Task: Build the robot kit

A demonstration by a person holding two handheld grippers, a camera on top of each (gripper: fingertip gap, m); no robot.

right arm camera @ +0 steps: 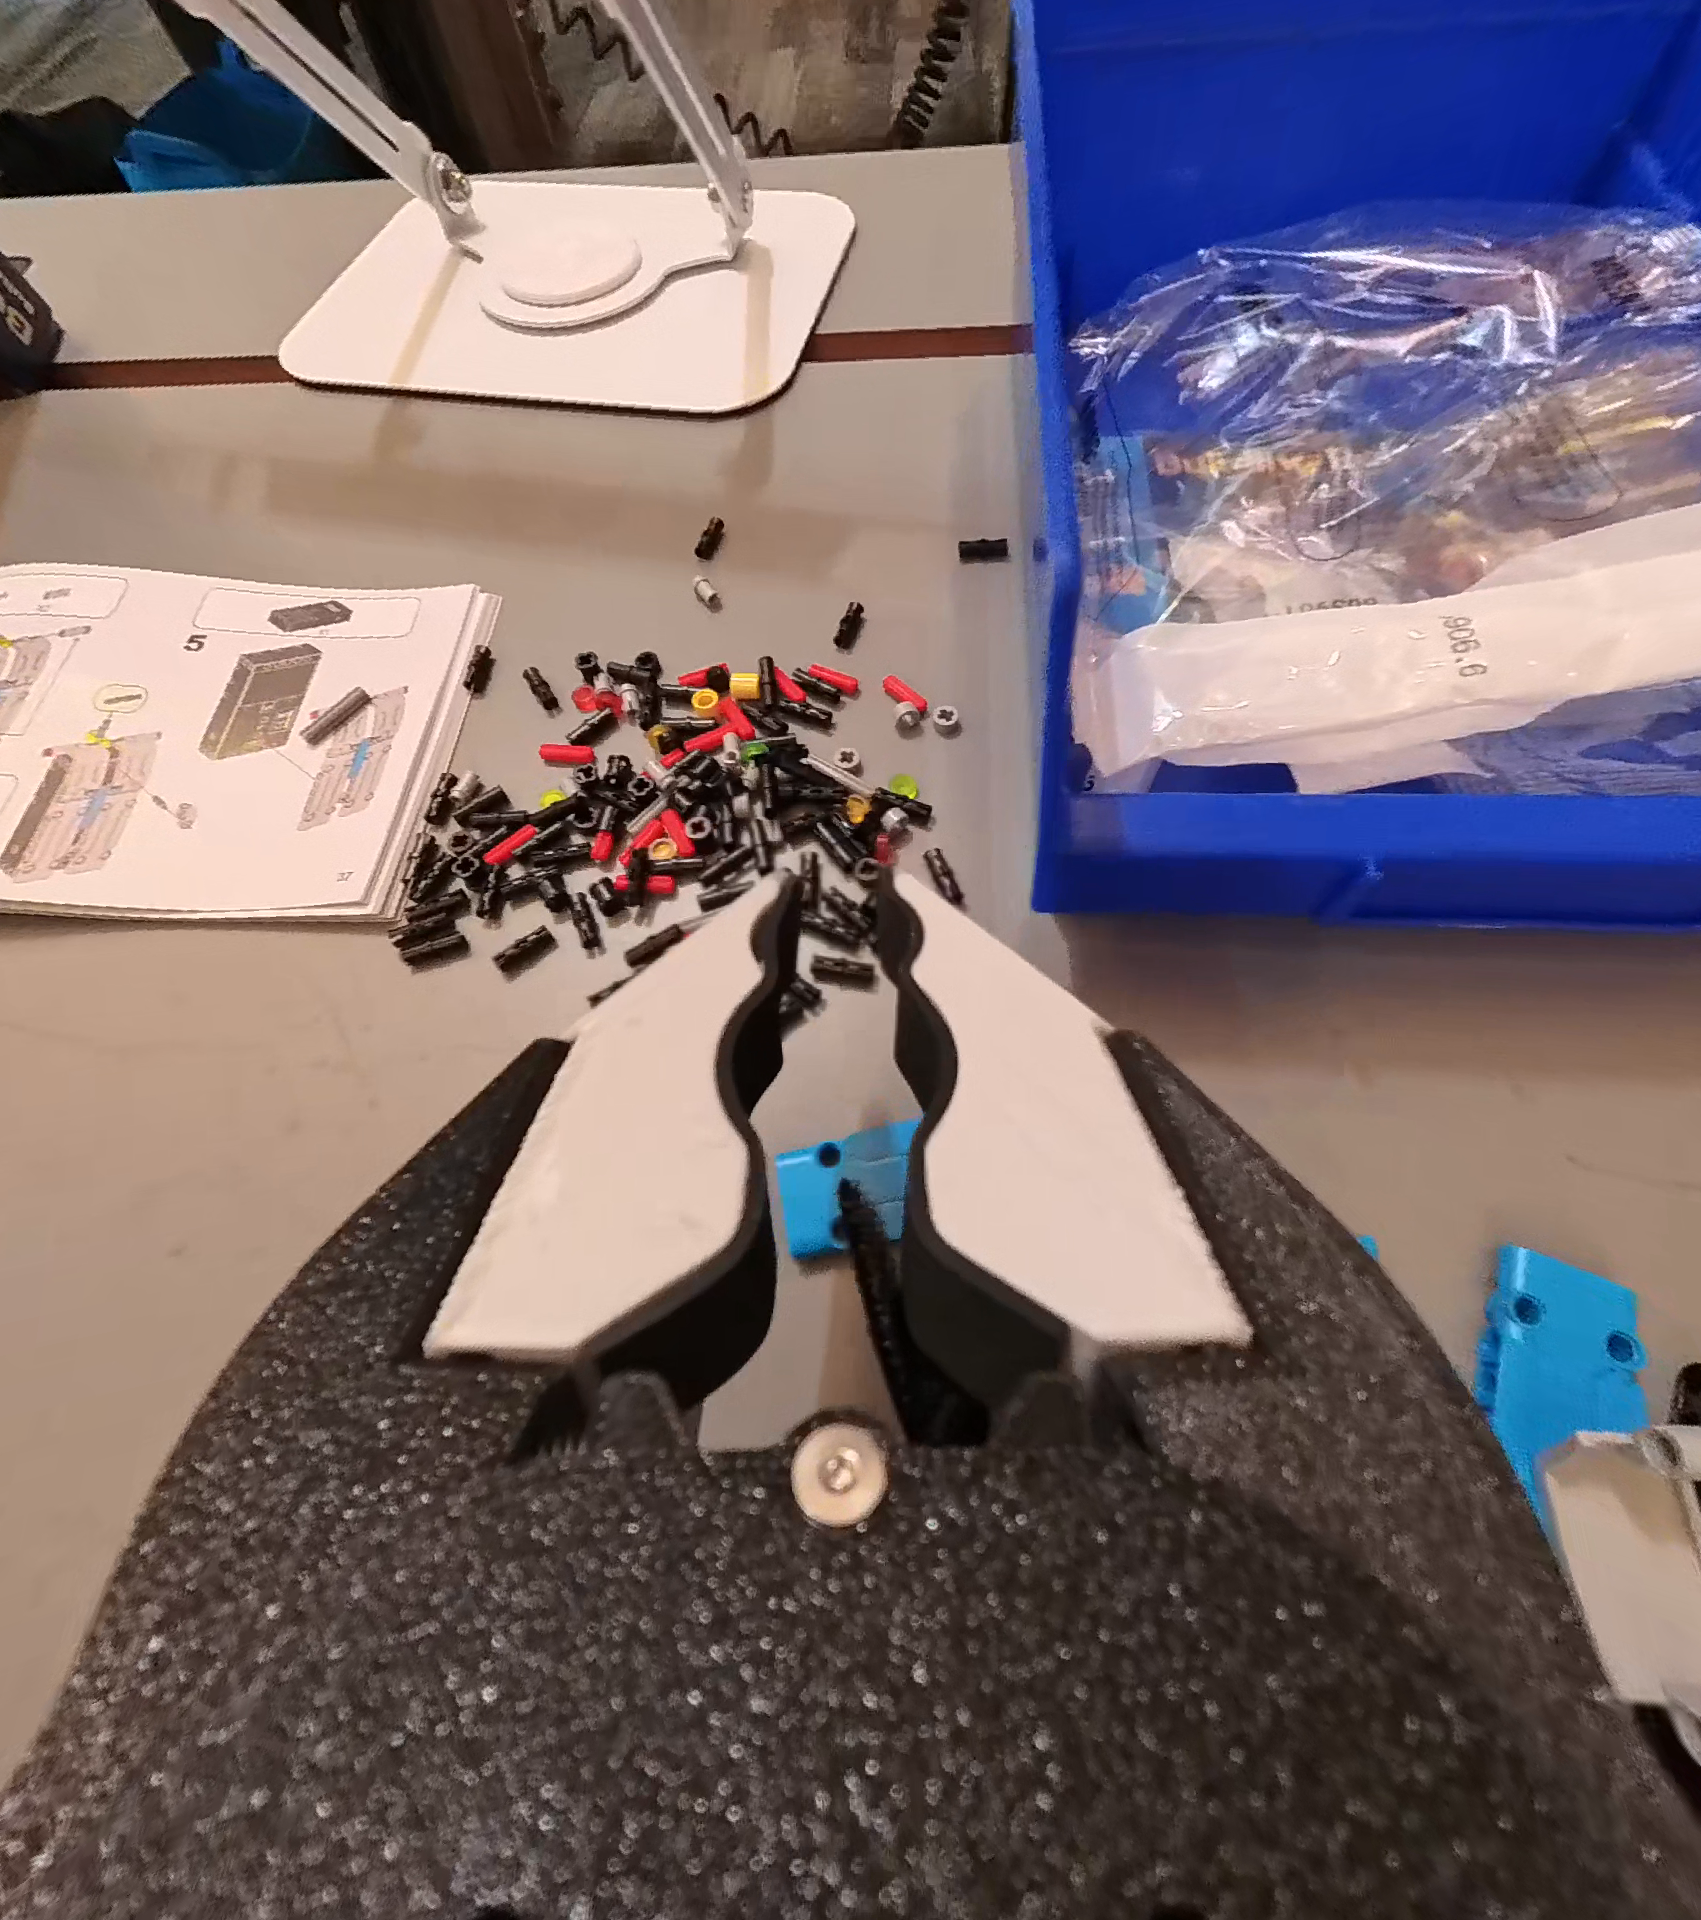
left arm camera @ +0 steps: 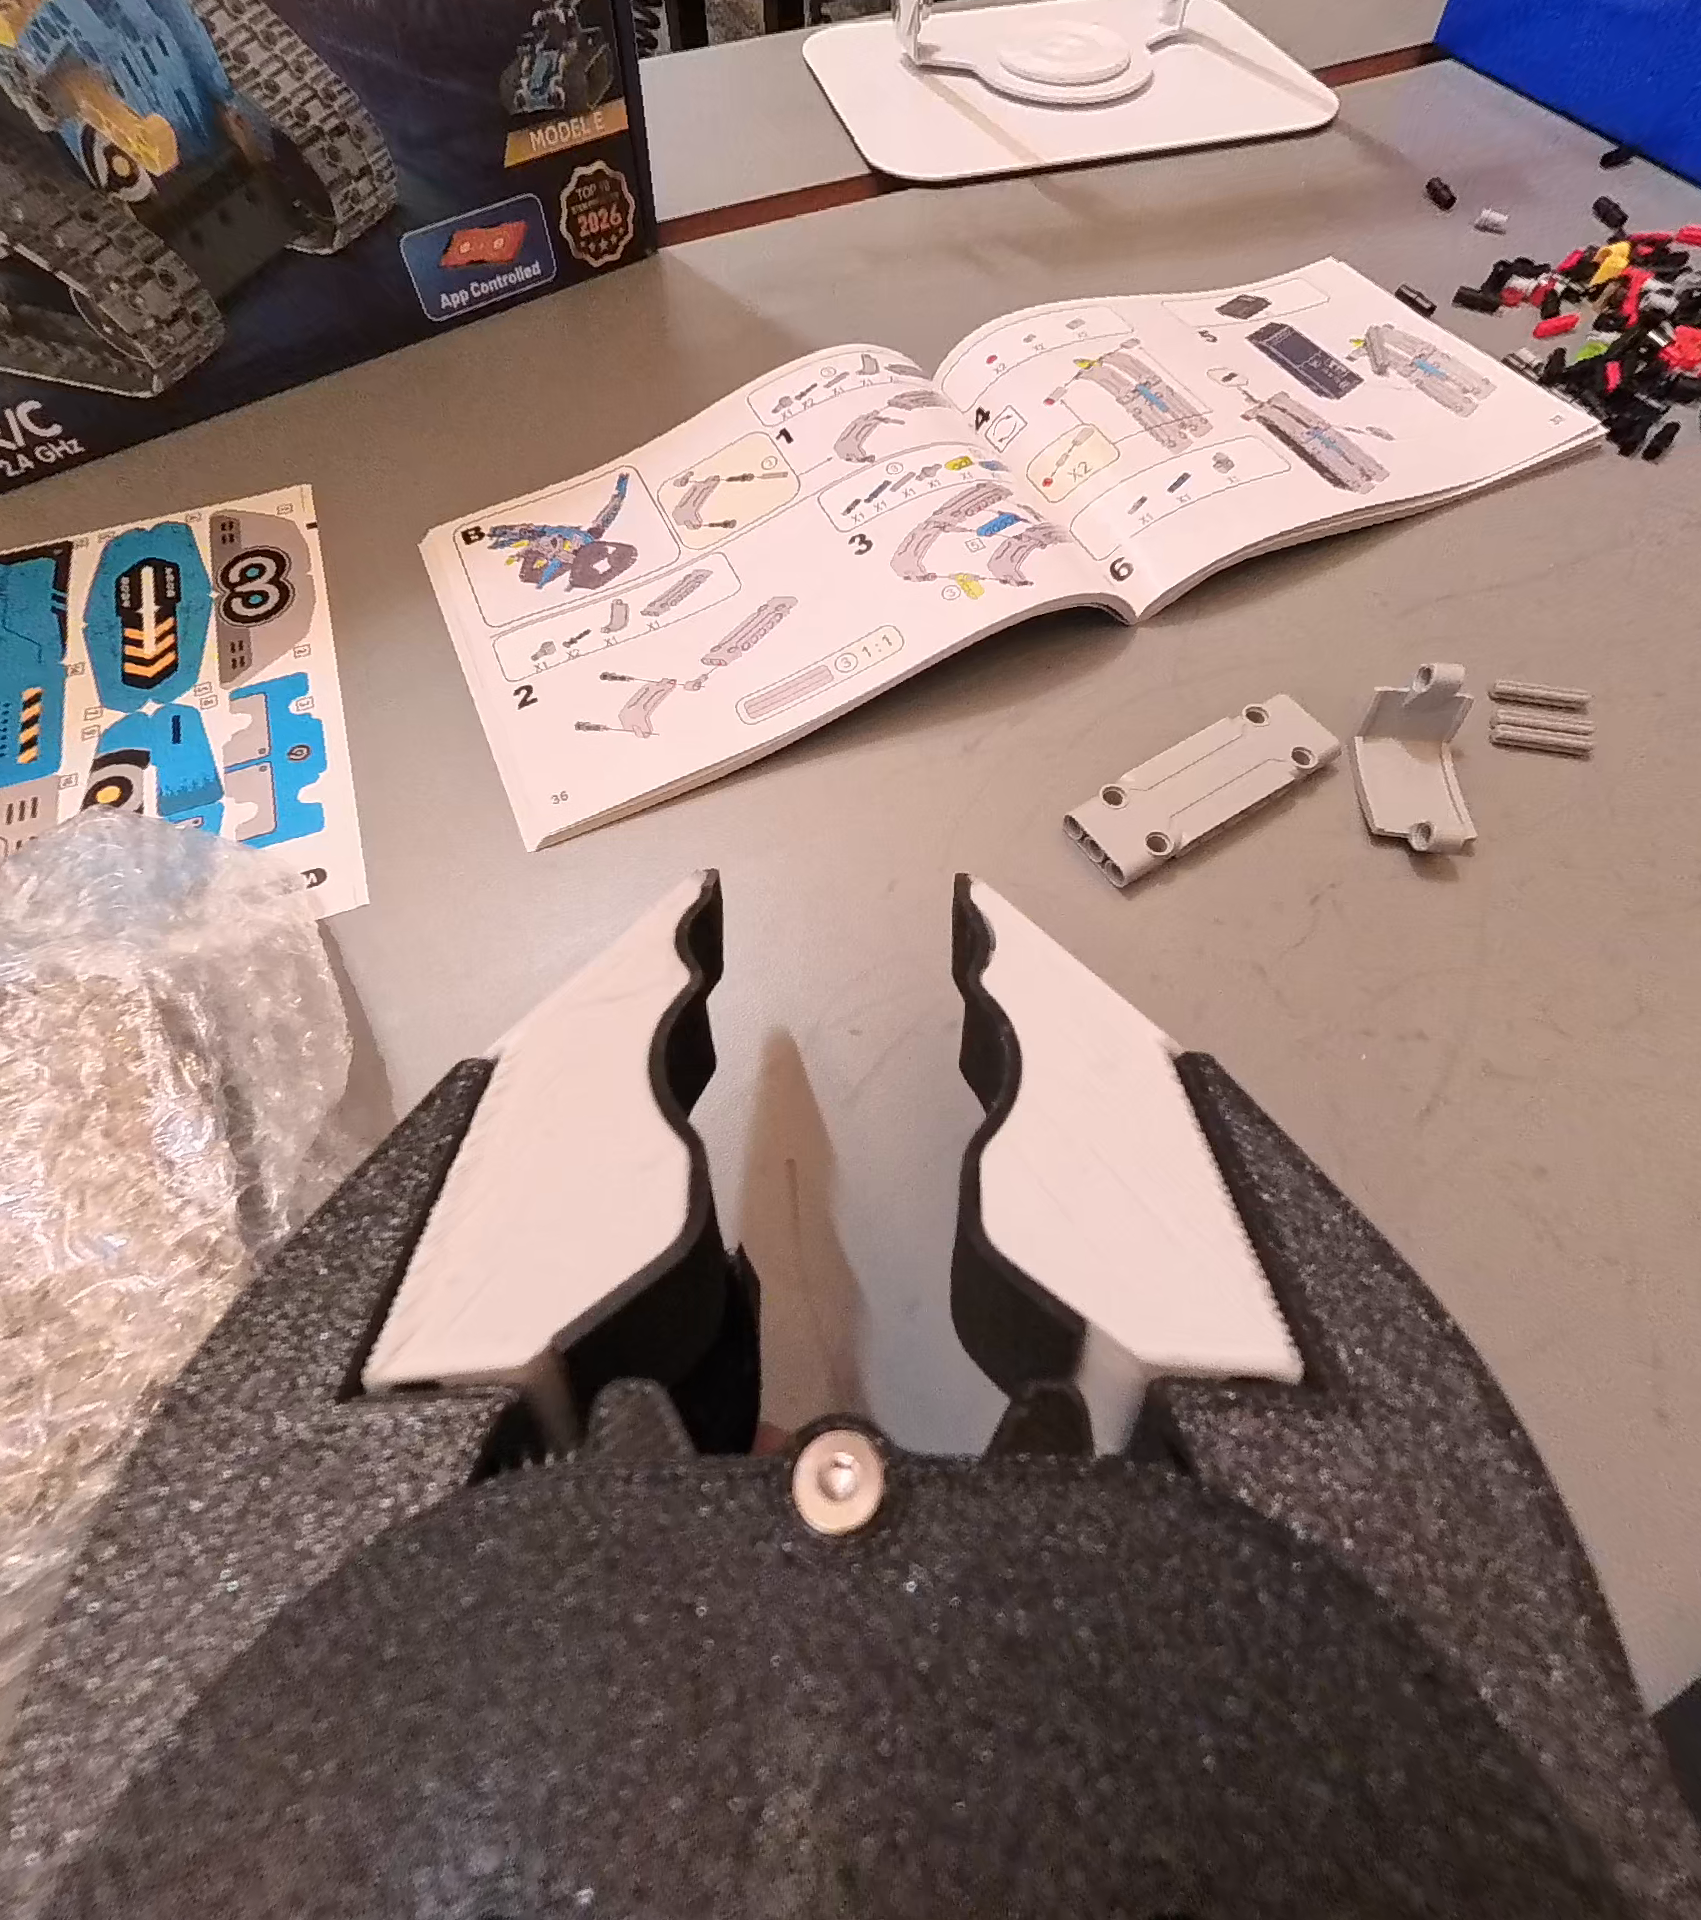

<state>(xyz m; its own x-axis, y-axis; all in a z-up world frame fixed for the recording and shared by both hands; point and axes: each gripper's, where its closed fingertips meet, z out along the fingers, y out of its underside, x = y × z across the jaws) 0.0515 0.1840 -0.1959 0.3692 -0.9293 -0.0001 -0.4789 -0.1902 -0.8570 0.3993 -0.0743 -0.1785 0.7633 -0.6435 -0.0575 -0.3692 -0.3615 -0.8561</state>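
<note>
My left gripper (left arm camera: 835, 894) is open and empty above the grey table (left arm camera: 1241, 1143). A flat grey panel (left arm camera: 1199, 774), a curved grey panel (left arm camera: 1407, 769) and three grey axles (left arm camera: 1542, 717) lie ahead to its right. An open instruction booklet (left arm camera: 929, 540) lies beyond. My right gripper (right arm camera: 838, 883) is narrowly open and holds nothing. Its tips hover at the near edge of a pile of small black, red and yellow pins (right arm camera: 700, 800). A blue panel (right arm camera: 804, 1195) lies under its fingers.
A sticker sheet (left arm camera: 119, 675), bubble wrap (left arm camera: 67, 1143) and the toy's box (left arm camera: 202, 208) are at the left. A white stand base (right arm camera: 565, 301) is at the back. A blue bin (right arm camera: 1345, 862) with plastic bags (right arm camera: 1448, 416) stands on the right. A blue piece (right arm camera: 1563, 1340) and grey parts (right arm camera: 1635, 1600) lie near right. The gap from one gripper's tips to the other's is roughly 45 centimetres.
</note>
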